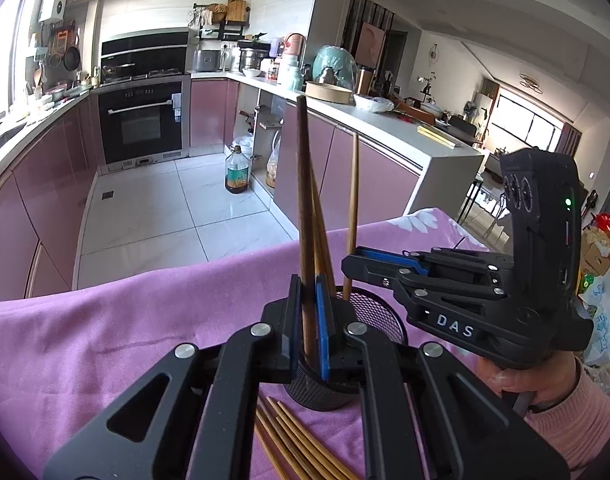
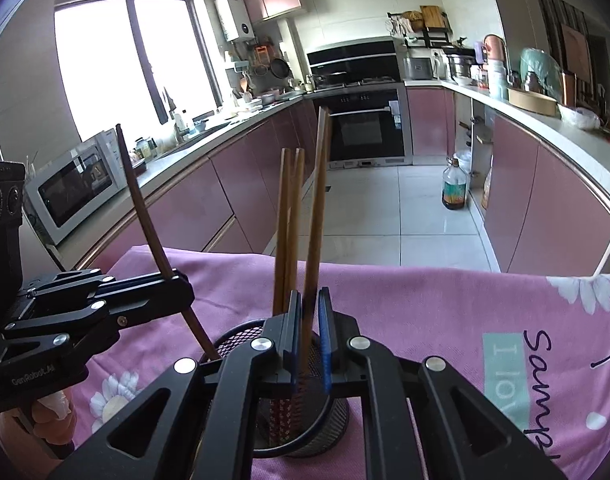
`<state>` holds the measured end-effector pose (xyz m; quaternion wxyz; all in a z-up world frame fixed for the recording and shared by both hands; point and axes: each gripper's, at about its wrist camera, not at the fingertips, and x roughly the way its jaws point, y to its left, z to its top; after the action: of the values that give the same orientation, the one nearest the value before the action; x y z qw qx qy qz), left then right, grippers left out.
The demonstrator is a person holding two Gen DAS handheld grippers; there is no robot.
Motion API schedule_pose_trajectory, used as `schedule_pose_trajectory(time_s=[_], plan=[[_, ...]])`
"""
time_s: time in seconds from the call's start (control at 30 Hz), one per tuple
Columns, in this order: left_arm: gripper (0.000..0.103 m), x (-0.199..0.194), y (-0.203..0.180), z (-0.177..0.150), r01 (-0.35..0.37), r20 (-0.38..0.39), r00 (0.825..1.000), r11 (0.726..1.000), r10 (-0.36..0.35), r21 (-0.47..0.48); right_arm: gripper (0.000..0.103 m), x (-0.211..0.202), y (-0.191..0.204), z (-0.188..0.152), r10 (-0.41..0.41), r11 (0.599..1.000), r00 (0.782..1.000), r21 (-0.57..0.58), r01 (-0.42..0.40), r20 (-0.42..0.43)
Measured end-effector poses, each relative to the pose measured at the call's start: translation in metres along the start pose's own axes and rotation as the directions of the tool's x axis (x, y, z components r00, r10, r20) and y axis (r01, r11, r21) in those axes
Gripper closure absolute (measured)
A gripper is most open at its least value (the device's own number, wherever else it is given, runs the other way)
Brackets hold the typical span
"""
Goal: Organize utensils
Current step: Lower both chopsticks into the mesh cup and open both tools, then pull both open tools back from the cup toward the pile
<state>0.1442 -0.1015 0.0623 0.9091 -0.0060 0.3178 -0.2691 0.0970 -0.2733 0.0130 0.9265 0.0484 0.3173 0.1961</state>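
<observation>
Chopsticks of dark brown wood stand in a round black wire-mesh holder (image 2: pixel 305 420) on a table draped with a purple cotton cloth (image 1: pixel 105 340) printed with white daisies. The left claw (image 1: pixel 309 328), black plastic with blue ribbed pads, is pressed together on one slim dark-brown wooden chopstick (image 1: pixel 305 200), which rises nearly upright toward 12 o'clock, its lower end inside the mesh holder. In the right wrist view that same chopstick (image 2: pixel 145 220) leans toward 11 o'clock, pinched in the left claw (image 2: pixel 177 284) at the 9 o'clock side of the holder.

The right claw (image 2: pixel 309 336), of the same black plastic with blue pads, sits over the holder with a tapered brown wooden chopstick (image 2: pixel 317 220) between its pads; the left pad touches it, while a narrow gap shows on the right, so whether it grips cannot be told. In the left wrist view the right claw (image 1: pixel 351 266) reaches in from 3 o'clock, beside a lighter chopstick (image 1: pixel 353 200). Two more chopsticks (image 2: pixel 289 220) stand side by side in the holder, just behind. A loose bundle of pale bamboo chopsticks (image 1: pixel 297 440) lies flat on the cloth at 6 o'clock of the holder.
</observation>
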Motion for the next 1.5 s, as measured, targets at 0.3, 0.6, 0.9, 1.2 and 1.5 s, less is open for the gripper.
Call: schedule_pose_trajectory(time_s=[0.3,0.6,0.9,1.2,1.5], plan=[[0.095,0.009,0.009,0.0,-0.02,0.013,1.0,1.0,0.02,-0.011,0.079,-0.008,-0.002,0.0,-0.021,1.0,0.999,0.007,0.021,0.036],[0.095,-0.015,0.014,-0.015,-0.064,0.081,0.995,0.998,0.066,-0.021,0.074,-0.033,0.004,-0.006,-0.003,1.0,0.996,-0.021,0.005,0.087],[0.086,-0.059,0.022,-0.047,-0.115,0.139,0.984,0.993,0.116,-0.015,0.069,-0.078,0.02,-0.024,0.064,0.995,0.989,-0.08,-0.053,0.137],[0.076,-0.07,0.025,-0.087,-0.126,0.113,0.985,0.99,0.132,-0.061,0.067,-0.077,0.035,-0.056,0.118,0.99,0.991,-0.09,-0.111,0.069],[0.072,-0.052,0.035,-0.132,-0.133,0.002,0.991,0.987,0.134,-0.094,0.066,-0.046,0.046,-0.099,0.141,0.986,0.985,-0.074,-0.149,-0.104]])
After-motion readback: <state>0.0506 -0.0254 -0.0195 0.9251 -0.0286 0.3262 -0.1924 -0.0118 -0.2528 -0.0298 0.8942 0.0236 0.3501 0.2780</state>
